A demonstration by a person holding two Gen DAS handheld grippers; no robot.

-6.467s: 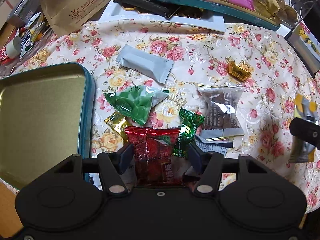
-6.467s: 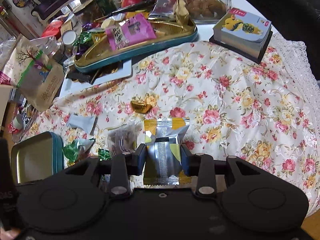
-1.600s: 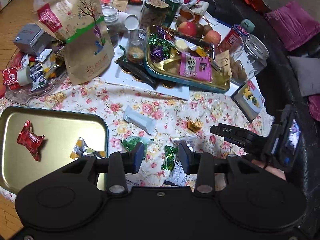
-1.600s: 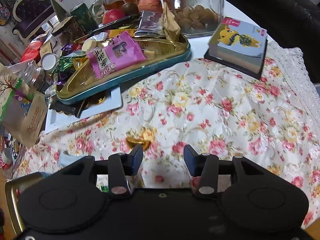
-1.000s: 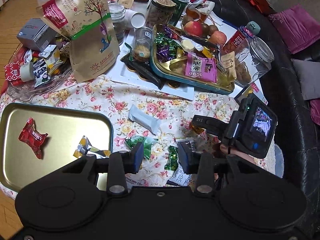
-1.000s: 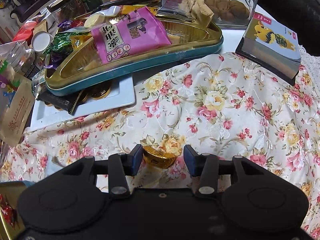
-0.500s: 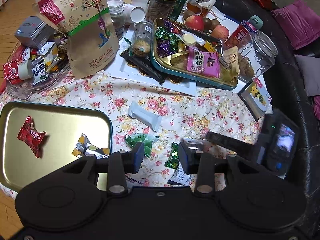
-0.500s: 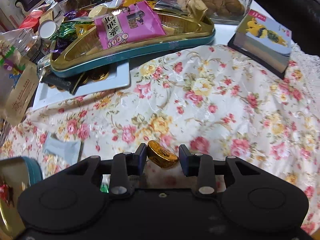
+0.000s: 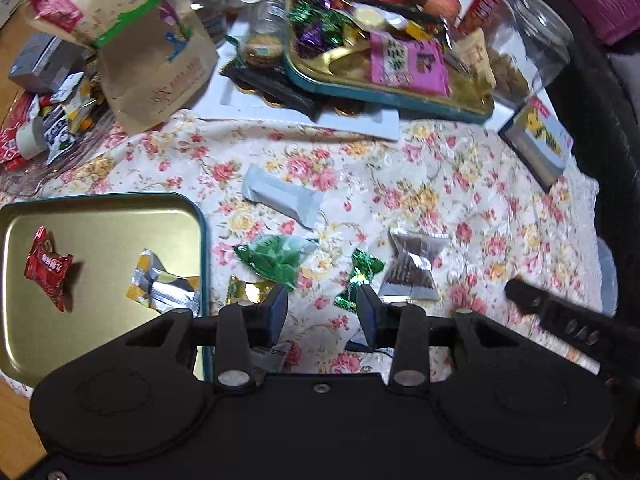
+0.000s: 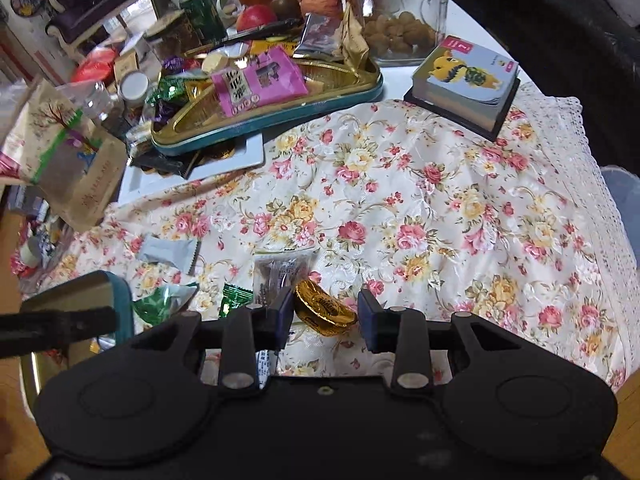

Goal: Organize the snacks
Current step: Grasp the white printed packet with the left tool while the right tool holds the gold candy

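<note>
Above the floral tablecloth (image 10: 440,208), the right gripper (image 10: 325,314) clamps a gold ingot-shaped candy (image 10: 325,313), its jaws having just closed on it. Over the loose snacks beside the gold tin tray (image 9: 100,204), the left gripper (image 9: 322,312) hangs with jaws apart and empty.

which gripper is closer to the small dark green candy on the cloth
Left. The left gripper hovers open right beside the small dark green candy, which lies just past its right finger. The right gripper is farther off, shut on the gold ingot candy.
</note>
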